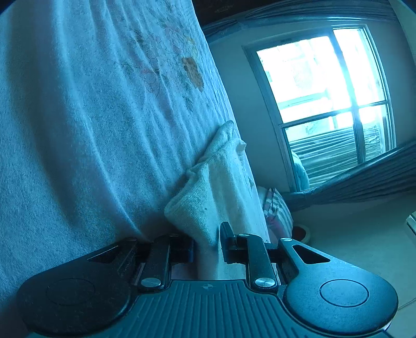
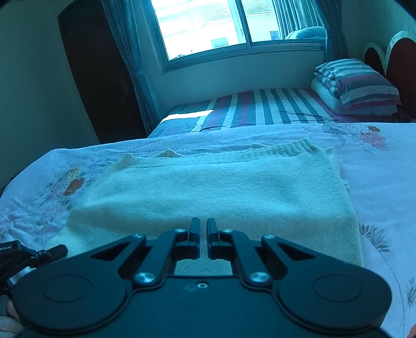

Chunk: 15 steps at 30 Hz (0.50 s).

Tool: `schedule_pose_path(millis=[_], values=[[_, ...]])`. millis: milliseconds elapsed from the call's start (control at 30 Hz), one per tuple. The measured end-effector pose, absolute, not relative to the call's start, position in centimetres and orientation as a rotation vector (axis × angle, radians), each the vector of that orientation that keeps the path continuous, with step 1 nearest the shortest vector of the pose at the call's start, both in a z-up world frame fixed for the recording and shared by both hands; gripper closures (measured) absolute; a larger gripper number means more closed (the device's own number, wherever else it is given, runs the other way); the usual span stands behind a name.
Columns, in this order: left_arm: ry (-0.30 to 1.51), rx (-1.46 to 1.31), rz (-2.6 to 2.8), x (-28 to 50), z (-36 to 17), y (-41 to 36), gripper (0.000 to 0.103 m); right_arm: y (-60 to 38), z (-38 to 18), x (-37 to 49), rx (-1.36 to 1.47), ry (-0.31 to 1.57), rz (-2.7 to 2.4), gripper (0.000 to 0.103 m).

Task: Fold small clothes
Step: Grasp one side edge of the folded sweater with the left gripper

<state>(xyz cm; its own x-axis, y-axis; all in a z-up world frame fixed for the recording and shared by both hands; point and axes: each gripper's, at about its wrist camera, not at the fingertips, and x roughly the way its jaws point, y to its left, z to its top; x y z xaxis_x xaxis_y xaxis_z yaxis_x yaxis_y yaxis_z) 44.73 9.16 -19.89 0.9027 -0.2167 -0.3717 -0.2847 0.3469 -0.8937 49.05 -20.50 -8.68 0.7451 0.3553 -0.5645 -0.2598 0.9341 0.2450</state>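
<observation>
Left wrist view, strongly rolled: left gripper with jaws nearly together, clamped on a fold of the cream knitted sweater at an edge of the floral bedsheet. Knit bunched and running away from the jaws along that edge. Beyond the edge, a bright window, a dark curtain and a striped pillow.

Right wrist view: right gripper with jaws drawn together, only a slit between the fingertips, nothing seen clamped between them; poised low over the near edge of the sweater. Sweater spread flat as a wide rectangle across the middle of the floral bedsheet, ribbed hem toward the far edge, right side lying straight, small points of knit sticking up along the far side. Left gripper visible at the near left corner of the garment, beside the sheet's orange flower print. Farther back on the bed, a striped cover; at the far right corner, a striped pillow stacked on a white folded quilt against the headboard. Window and curtains behind; dark doorway at left.
</observation>
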Motion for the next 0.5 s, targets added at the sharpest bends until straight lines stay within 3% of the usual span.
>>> schedule_pose_path(millis=[100, 167, 500], values=[[0.460, -1.218, 0.055, 44.9, -20.2, 9.9, 0.083, -19.2, -8.3, 50.0, 0.128, 0.651, 0.366, 0.096], [0.453, -1.197, 0.055, 44.9, -20.0, 9.8, 0.095, -18.3, -8.2, 50.7, 0.120, 0.662, 0.388, 0.096], [0.417, -1.099, 0.038, 44.0, -19.0, 10.7, 0.096, -16.5, -10.8, 52.6, 0.081, 0.767, 0.366, 0.101]])
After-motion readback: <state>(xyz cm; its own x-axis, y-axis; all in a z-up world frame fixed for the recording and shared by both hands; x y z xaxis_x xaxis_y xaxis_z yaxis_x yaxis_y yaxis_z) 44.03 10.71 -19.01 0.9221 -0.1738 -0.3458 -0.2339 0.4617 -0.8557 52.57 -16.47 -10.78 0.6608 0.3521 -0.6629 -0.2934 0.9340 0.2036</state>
